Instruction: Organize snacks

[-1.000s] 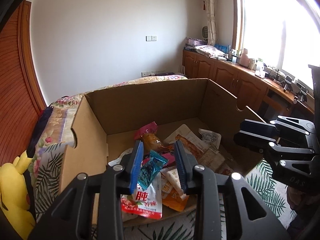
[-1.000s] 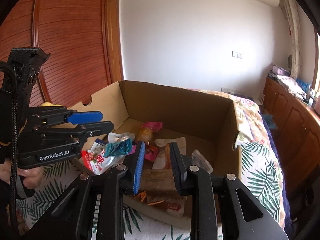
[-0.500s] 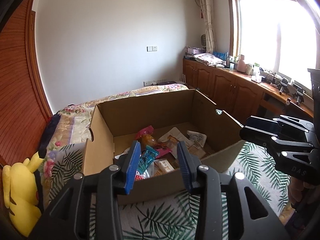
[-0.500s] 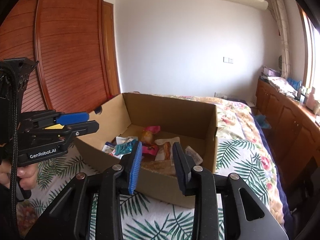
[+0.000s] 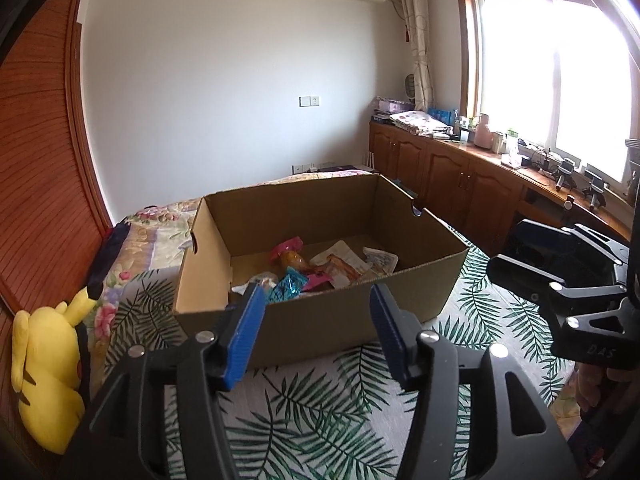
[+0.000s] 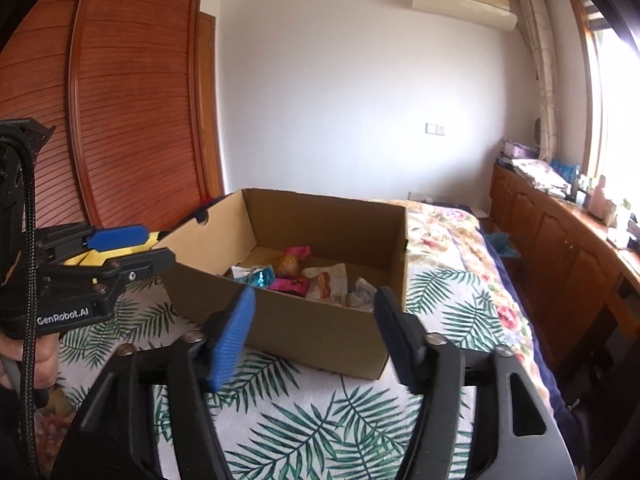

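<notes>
**A:** What sits where, going left to right from the cardboard box?

**B:** The open cardboard box [image 5: 320,312] rests on a bed [image 5: 320,420] covered in a palm-leaf print. Left of the box, a yellow plush toy [image 5: 44,372] leans beside a wooden wardrobe [image 6: 120,120]. Inside the box, on its floor, lies the loose pile of snacks [image 5: 316,268]: a teal wrapper [image 5: 290,286], a pink-topped packet [image 5: 290,254], and pale pouches [image 5: 344,264] toward the right. Right of the box runs a wooden cabinet [image 5: 460,184] under a bright window.

**A:** And the tools?

**B:** The left tool [image 5: 318,332] hangs in front of the box's near wall, its jaws opening with nothing between them. The right tool [image 6: 314,334] does the same further right, jaws opening and empty. Neither touches the box or a snack.

**A:** Why would they be held that way?

**B:** I'd judge both are pulled clear of the box and spreading, either finished with it or readying for another reach. The snacks look gathered in one container, which suits tidying.

**A:** Any writing?

**B:** "GenRobot.AI" on the left tool's body, "DAS" on the right tool's. The wrapper print is too small to read.
</notes>
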A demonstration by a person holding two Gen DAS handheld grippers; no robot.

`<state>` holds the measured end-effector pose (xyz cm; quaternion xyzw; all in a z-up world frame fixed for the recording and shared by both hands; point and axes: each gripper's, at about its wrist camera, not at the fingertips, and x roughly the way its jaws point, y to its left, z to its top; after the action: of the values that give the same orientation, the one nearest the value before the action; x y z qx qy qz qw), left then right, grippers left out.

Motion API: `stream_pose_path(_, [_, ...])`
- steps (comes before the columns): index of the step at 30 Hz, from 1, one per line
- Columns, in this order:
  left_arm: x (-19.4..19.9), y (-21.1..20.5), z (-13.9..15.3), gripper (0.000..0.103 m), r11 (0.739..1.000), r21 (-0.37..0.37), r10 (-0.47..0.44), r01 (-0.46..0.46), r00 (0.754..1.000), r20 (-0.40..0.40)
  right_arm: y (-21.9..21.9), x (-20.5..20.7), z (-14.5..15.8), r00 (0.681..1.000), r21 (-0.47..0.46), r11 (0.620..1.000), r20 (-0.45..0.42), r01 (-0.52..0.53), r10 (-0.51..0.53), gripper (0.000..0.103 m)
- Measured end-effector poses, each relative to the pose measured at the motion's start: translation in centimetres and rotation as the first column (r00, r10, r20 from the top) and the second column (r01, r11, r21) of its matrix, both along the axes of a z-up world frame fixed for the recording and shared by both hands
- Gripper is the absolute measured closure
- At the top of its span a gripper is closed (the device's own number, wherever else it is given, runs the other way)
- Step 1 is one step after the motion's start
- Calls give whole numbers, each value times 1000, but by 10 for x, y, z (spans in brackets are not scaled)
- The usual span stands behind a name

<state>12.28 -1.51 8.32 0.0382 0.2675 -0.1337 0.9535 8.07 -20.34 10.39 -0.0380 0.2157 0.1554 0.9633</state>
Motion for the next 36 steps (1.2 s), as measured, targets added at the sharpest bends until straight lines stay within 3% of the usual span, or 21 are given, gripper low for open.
stream_pose_path(1, [-3, 1, -1, 36, 1000, -3, 13, -13, 1000, 6, 0, -2, 0, 1000, 1, 1000, 3, 6, -6, 25])
stream_pose_path(5, [-14, 3, -2, 25, 999, -5, 42, -41, 998, 39, -4, -9, -2, 999, 14, 999, 9, 31, -31, 14])
stream_pose_path(9, [-20, 6, -3, 23, 998, -16, 59, -59, 997, 39, -6, -13, -4, 999, 14, 999, 7, 48, -48, 10])
stream_pose_path(12, [-26, 8, -4, 9, 998, -25, 65, -64, 997, 35, -6, -19, -5, 999, 17, 998, 8, 52, -52, 6])
stream_pose_path(14, [-31, 9, -4, 7, 997, -28, 67, -66, 997, 43, -7, -22, -5, 998, 18, 998, 11, 58, -58, 0])
stream_pose_path(20, [-46, 8, -3, 3, 996, -37, 87, -85, 994, 63, -10, -34, -2, 997, 24, 997, 25, 74, -75, 0])
stream_pose_path(36, [-105, 12, 1, 3, 985, -28, 173, -171, 979, 107, -17, -80, 11, 991, 62, 992, 62, 111, -115, 0])
